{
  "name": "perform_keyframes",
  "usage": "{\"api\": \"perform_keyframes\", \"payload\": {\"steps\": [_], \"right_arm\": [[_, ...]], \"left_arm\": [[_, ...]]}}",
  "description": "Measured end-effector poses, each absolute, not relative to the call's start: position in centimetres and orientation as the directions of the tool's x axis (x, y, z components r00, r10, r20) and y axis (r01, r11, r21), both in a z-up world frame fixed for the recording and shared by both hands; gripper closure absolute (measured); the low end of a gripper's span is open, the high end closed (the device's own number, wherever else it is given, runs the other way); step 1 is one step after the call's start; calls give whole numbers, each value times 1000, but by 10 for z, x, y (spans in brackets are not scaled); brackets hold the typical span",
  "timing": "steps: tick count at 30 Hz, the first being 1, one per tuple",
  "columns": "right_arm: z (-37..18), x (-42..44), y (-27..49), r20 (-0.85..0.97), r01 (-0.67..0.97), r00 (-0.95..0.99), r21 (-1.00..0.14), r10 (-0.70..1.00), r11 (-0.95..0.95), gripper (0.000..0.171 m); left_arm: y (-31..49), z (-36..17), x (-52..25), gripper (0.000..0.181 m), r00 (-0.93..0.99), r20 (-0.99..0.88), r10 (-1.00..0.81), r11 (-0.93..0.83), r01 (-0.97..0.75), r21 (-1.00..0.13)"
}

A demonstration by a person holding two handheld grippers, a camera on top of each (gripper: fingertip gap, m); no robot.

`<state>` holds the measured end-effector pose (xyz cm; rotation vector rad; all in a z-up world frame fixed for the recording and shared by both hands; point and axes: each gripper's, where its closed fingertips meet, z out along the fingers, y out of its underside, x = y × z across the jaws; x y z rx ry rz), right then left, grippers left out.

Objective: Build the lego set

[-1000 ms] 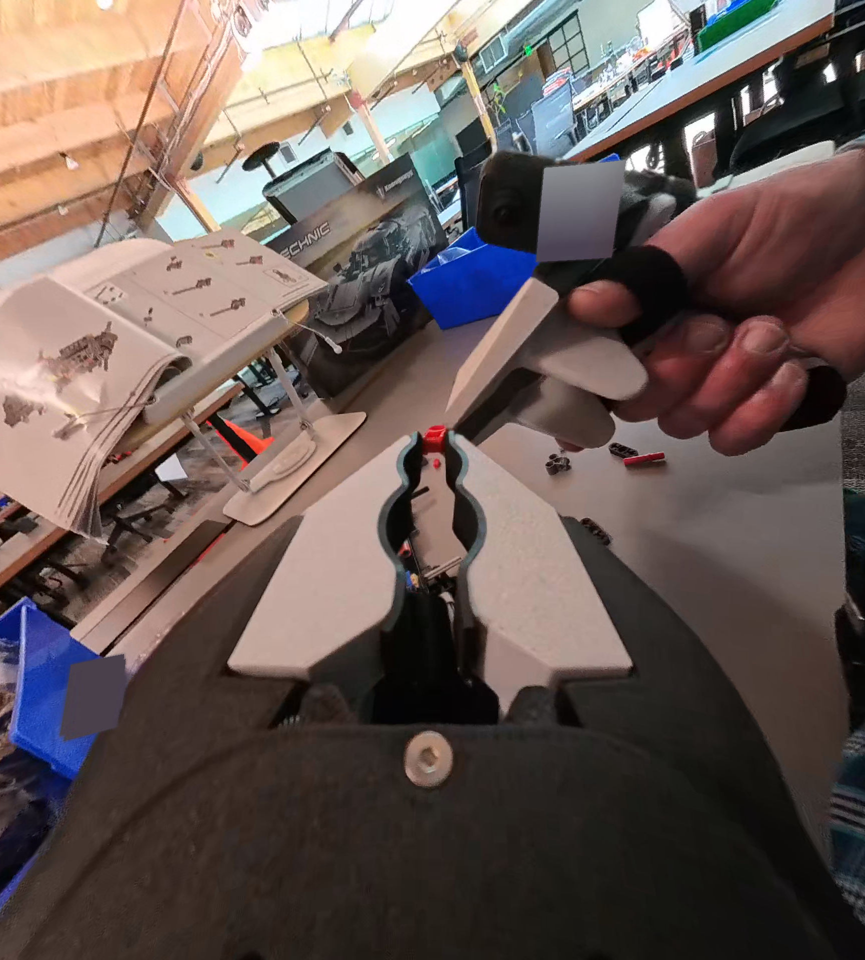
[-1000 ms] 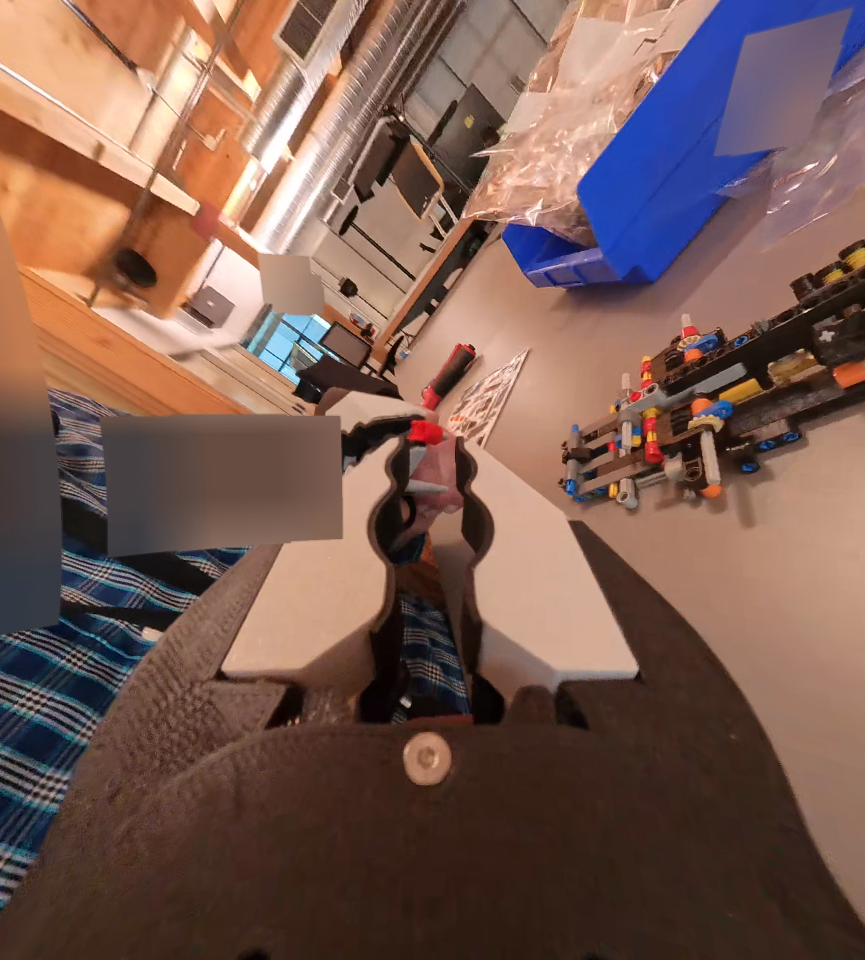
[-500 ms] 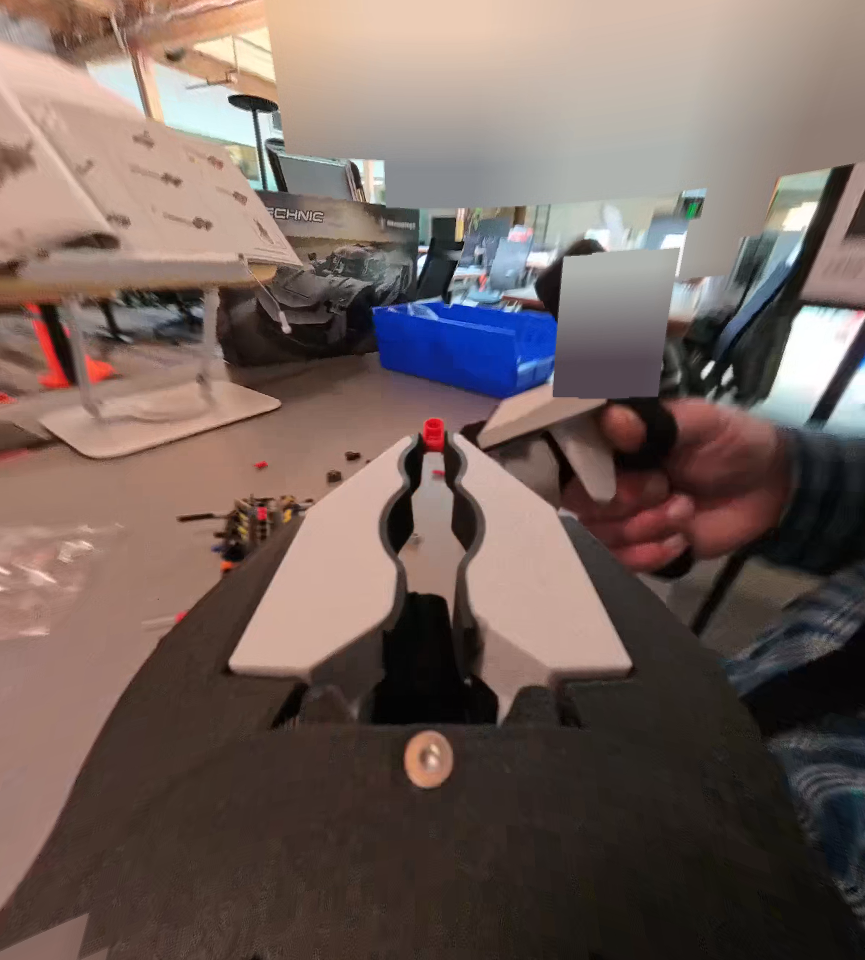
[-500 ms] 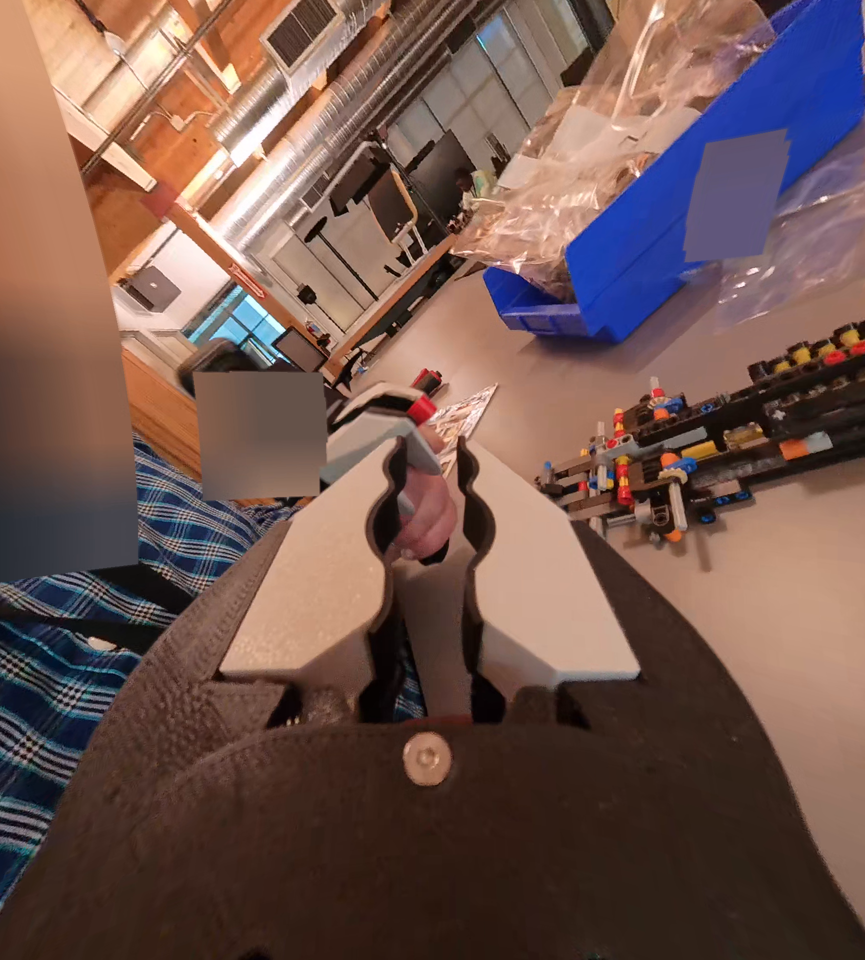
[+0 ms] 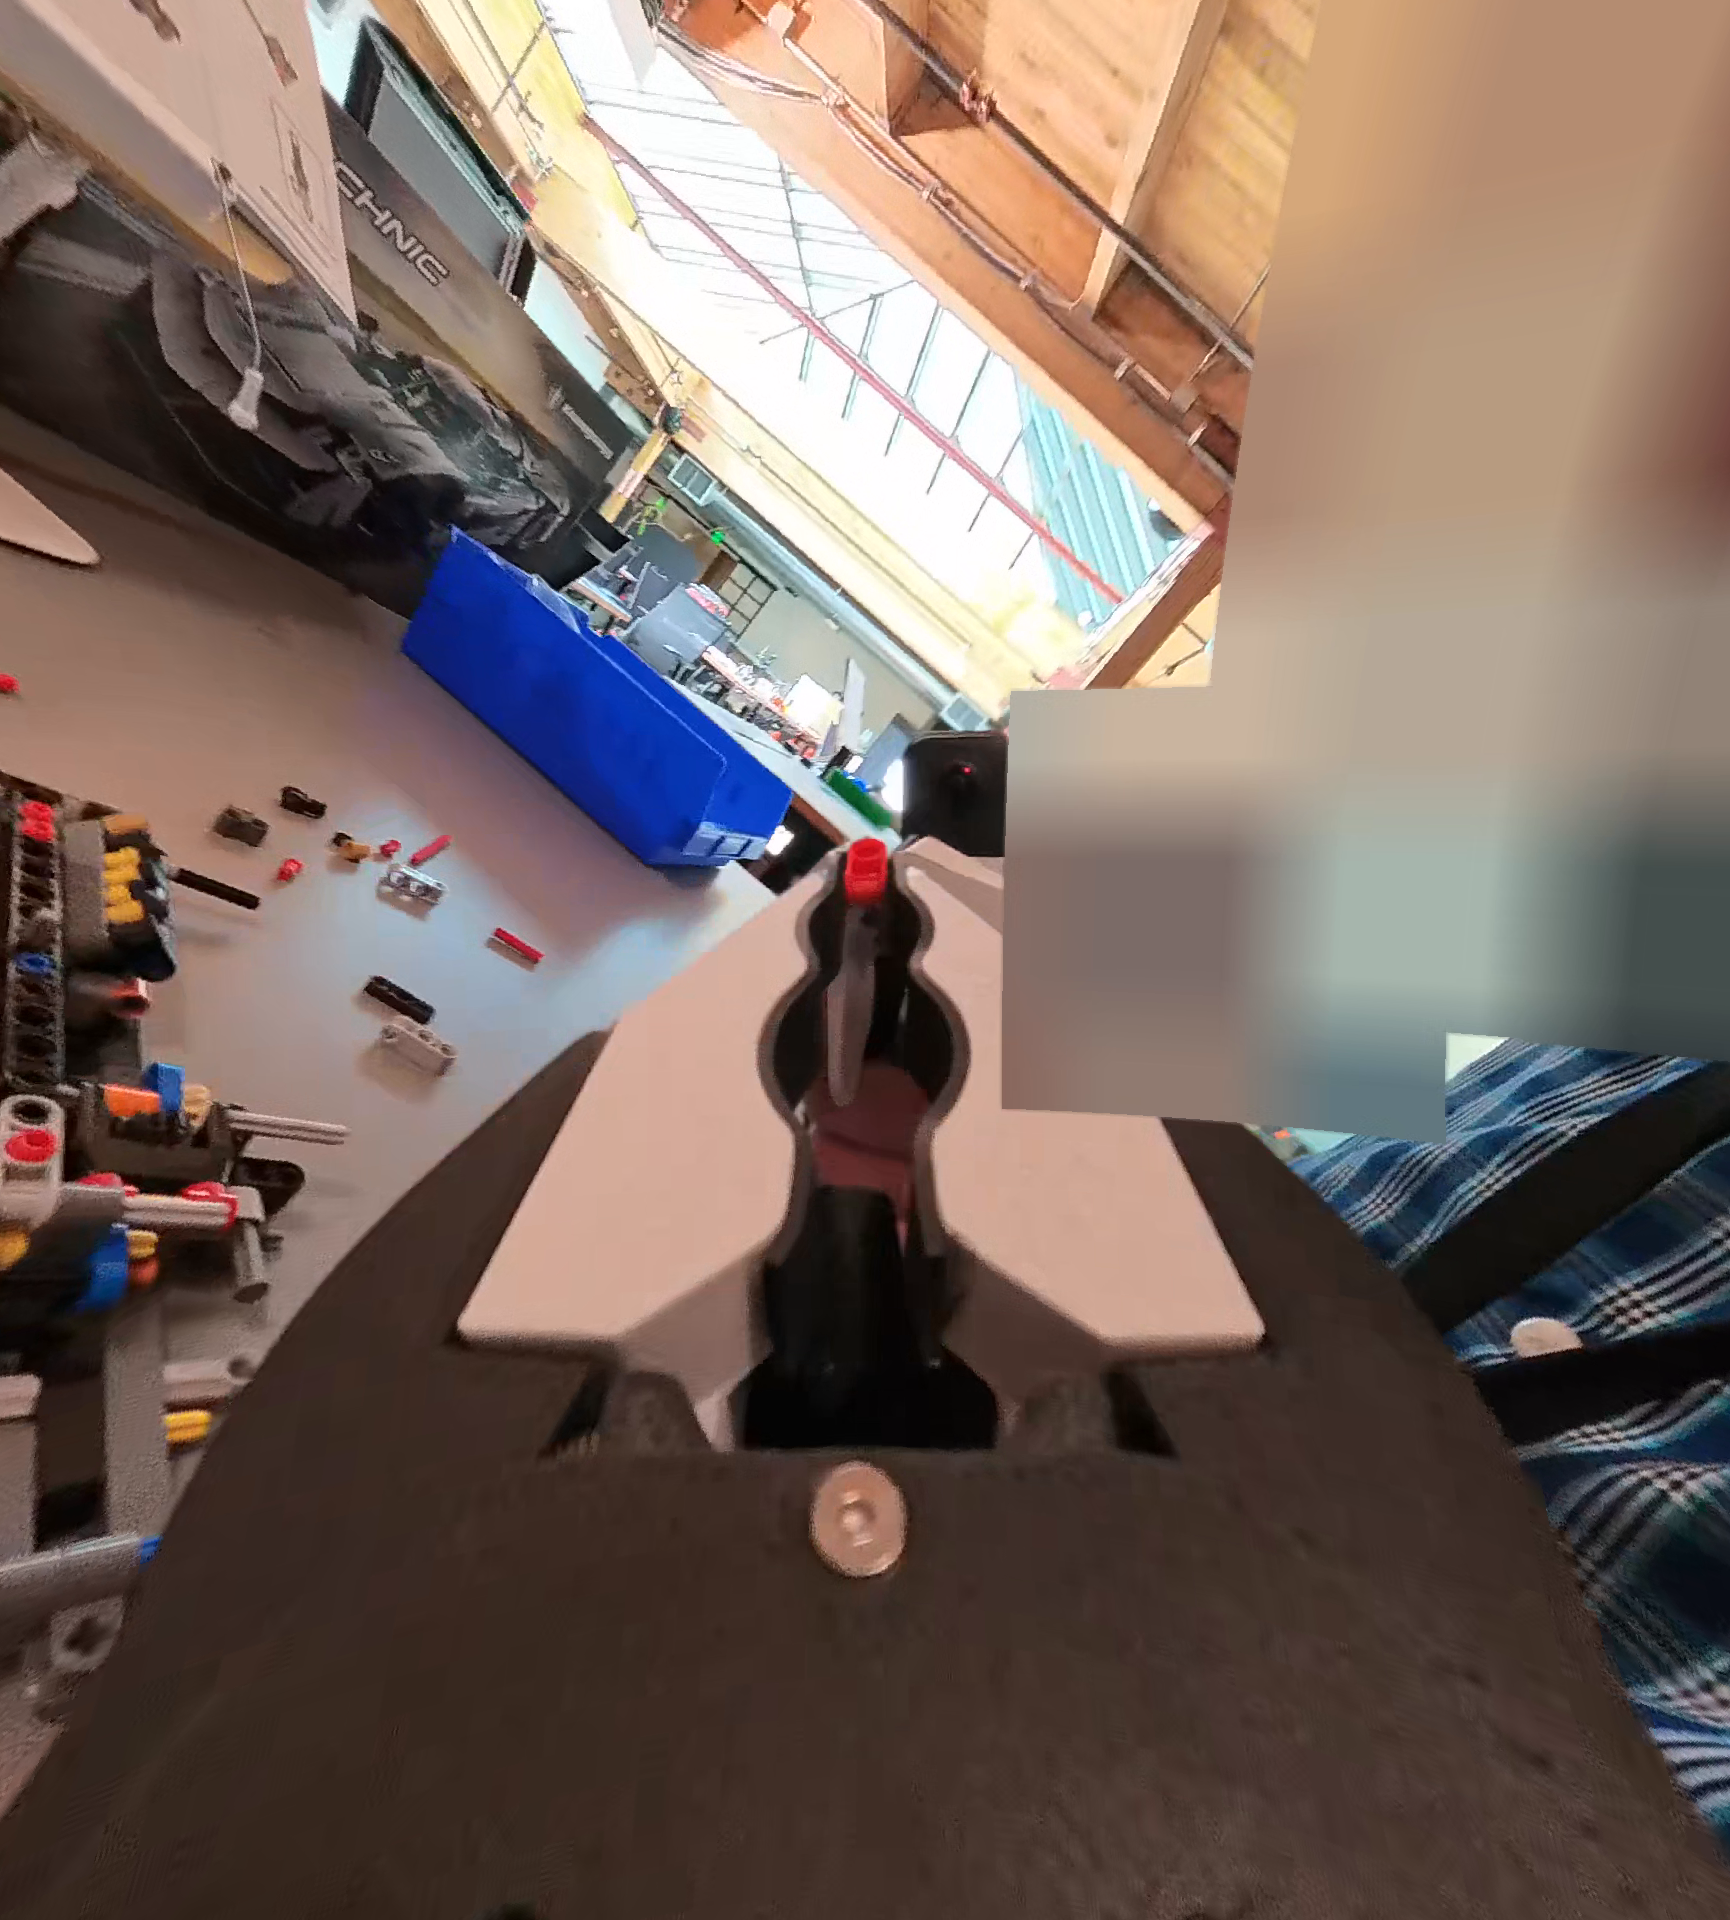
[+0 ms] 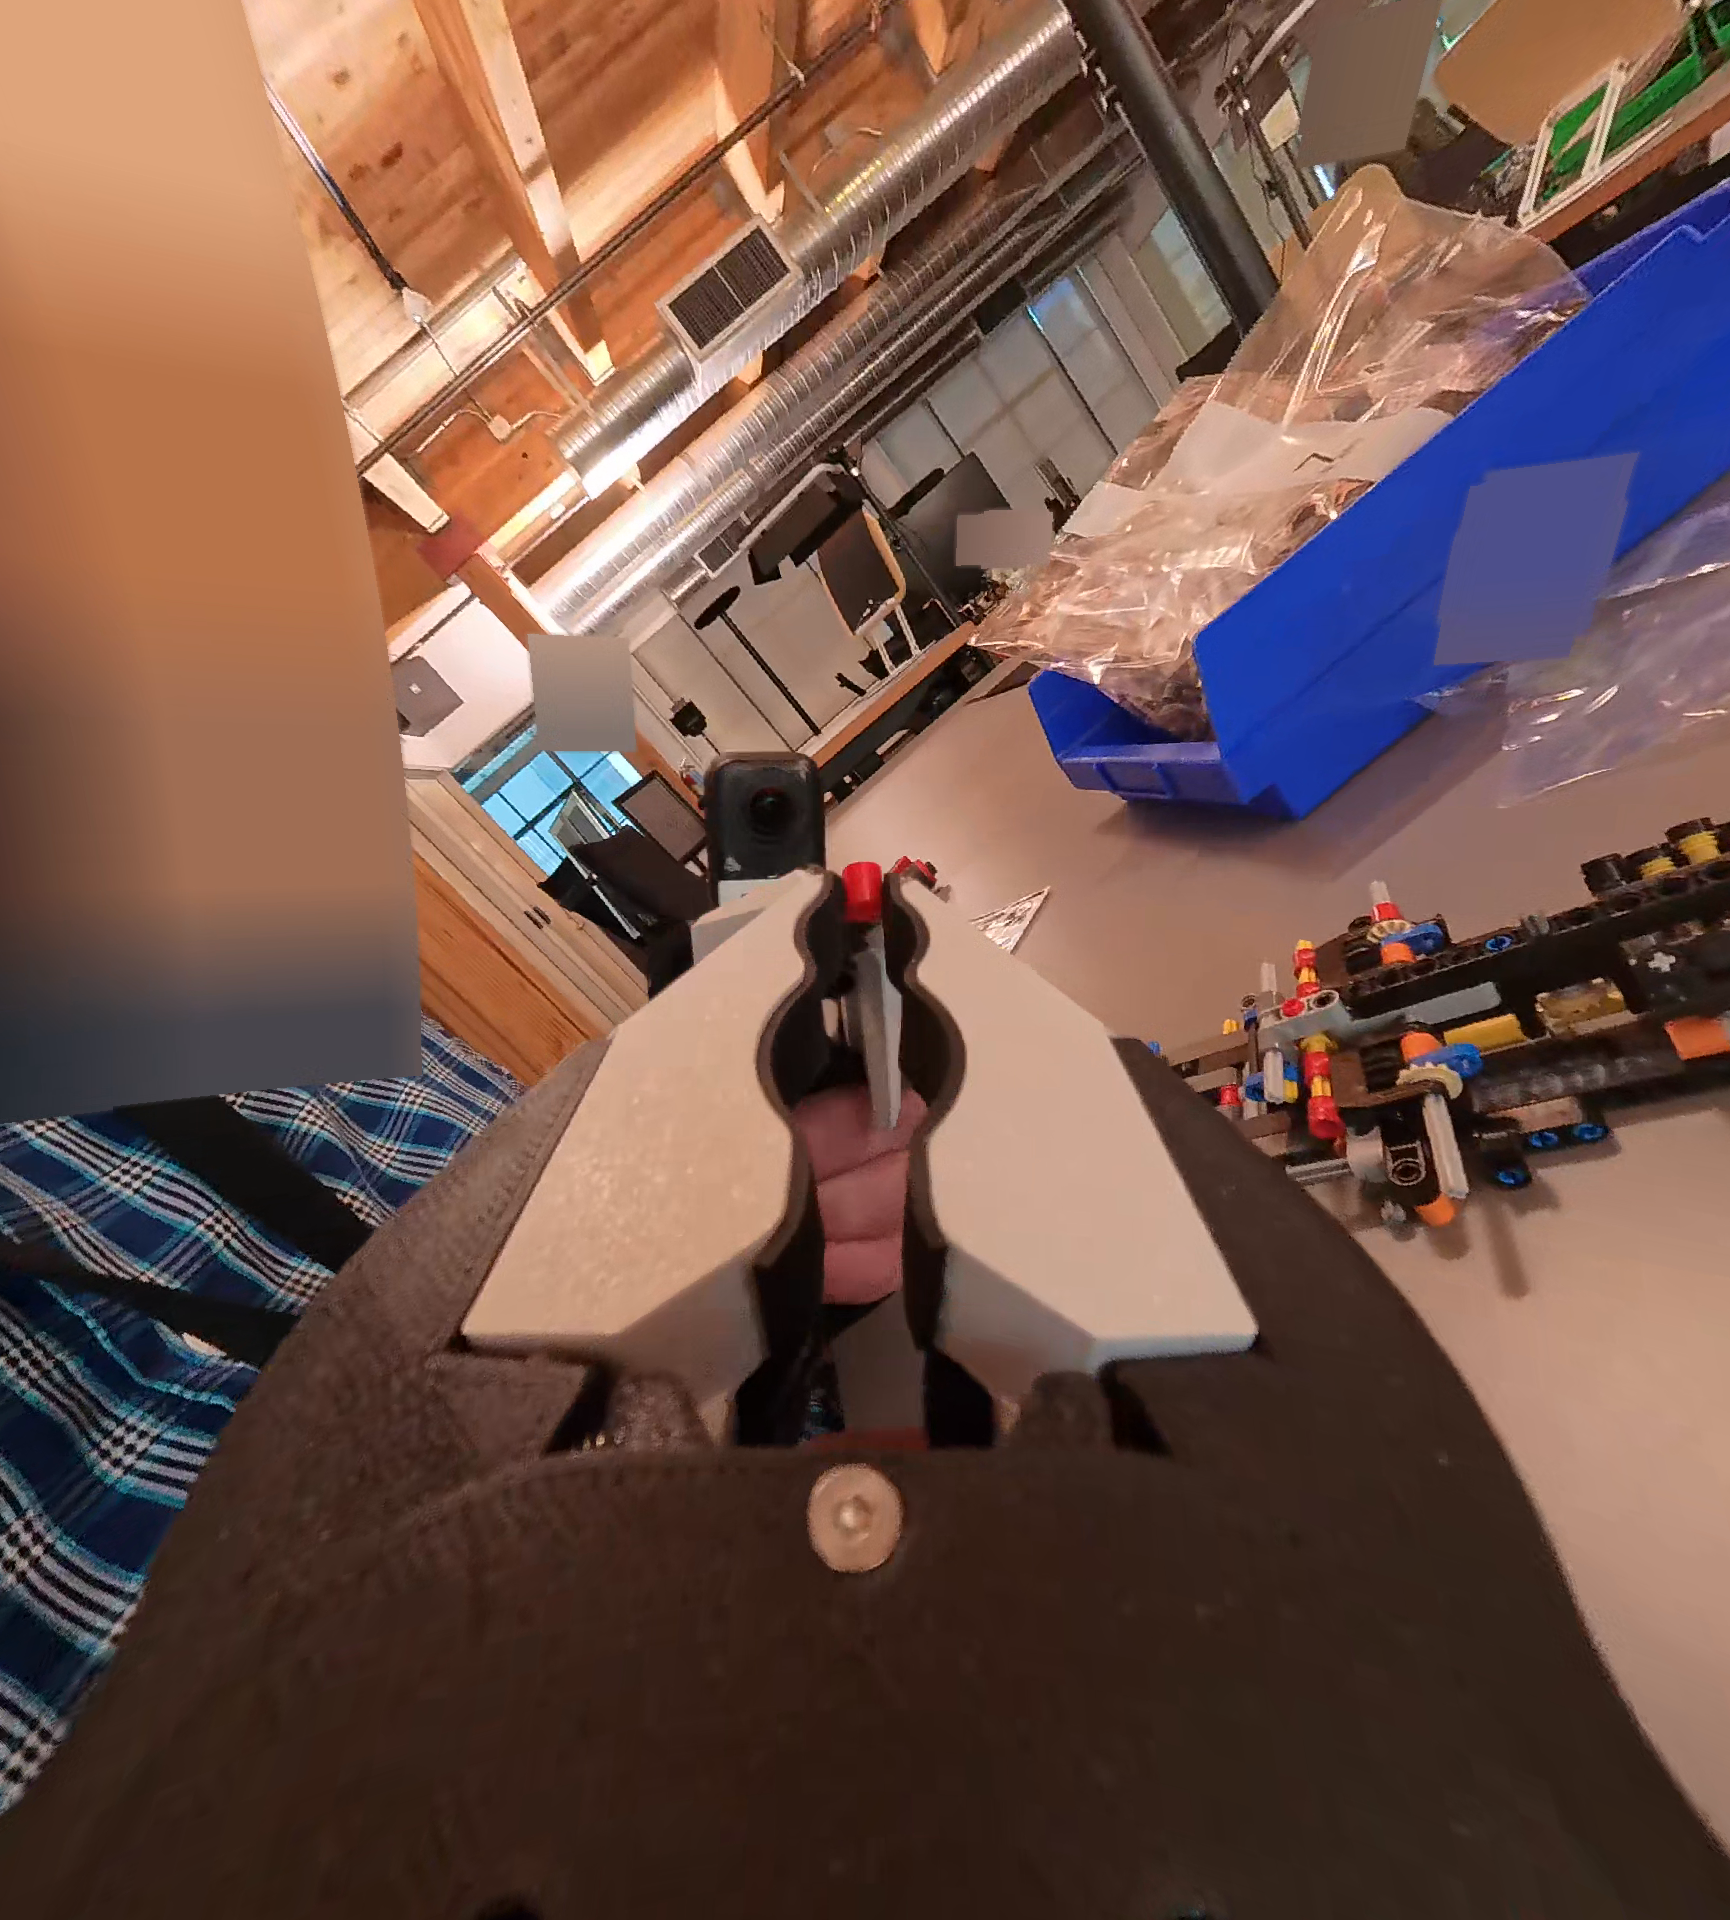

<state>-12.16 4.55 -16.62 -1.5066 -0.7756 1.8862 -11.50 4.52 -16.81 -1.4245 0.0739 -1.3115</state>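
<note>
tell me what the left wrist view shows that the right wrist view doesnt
Only the left wrist view shows the loose small pieces scattered on the grey table, the dark set box standing behind them, and a blue bin with no bags visible in it.

Only the right wrist view shows the blue bin stuffed with clear plastic bags and the ceiling ducts.

Both show the partly built lego model, a small red piece at the tips of that view's own claw, the other claw facing it, and a blue plaid shirt.
</note>
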Motion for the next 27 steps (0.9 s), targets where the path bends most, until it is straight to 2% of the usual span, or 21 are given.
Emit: {"api": "perform_keyframes", "payload": {"steps": [2, 4, 5, 7, 11, 13, 16, 21, 27], "right_arm": [[-167, -121, 46, -624, -86, -169, -762, 763, -642, 167], [-172, -120, 49, -605, -59, -120, -787, 787, -614, 167], [-175, -118, 54, -589, -45, -74, -804, 805, -593, 167], [-193, -115, 65, -511, 49, 51, -857, 858, -513, 167], [-239, -112, 82, -178, 348, 243, -901, 954, -257, 167], [-258, -115, 86, -35, 473, 261, -867, 965, -159, 167], [-277, -119, 89, 88, 573, 258, -816, 962, -79, 167], [-294, -121, 96, 155, 640, 258, -767, 954, -49, 167], [-299, -125, 102, 156, 642, 268, -765, 951, -55, 167]], "left_arm": [[45, -169, -114, 175, 348, 661, -665, -380, 604, -701], [47, -174, -115, 173, 420, 631, -652, -362, 559, -746], [48, -174, -118, 166, 469, 599, -649, -336, 529, -779], [54, -183, -129, 157, 614, 502, -610, -308, 399, -863], [72, -204, -166, 135, 828, 217, -517, -292, 68, -954], [81, -226, -178, 124, 858, 102, -503, -344, -91, -934], [86, -251, -188, 114, 854, 56, -517, -423, -199, -884], [89, -279, -191, 101, 828, 59, -557, -503, -279, -818], [95, -293, -193, 88, 803, 135, -580, -556, -270, -786]]}}
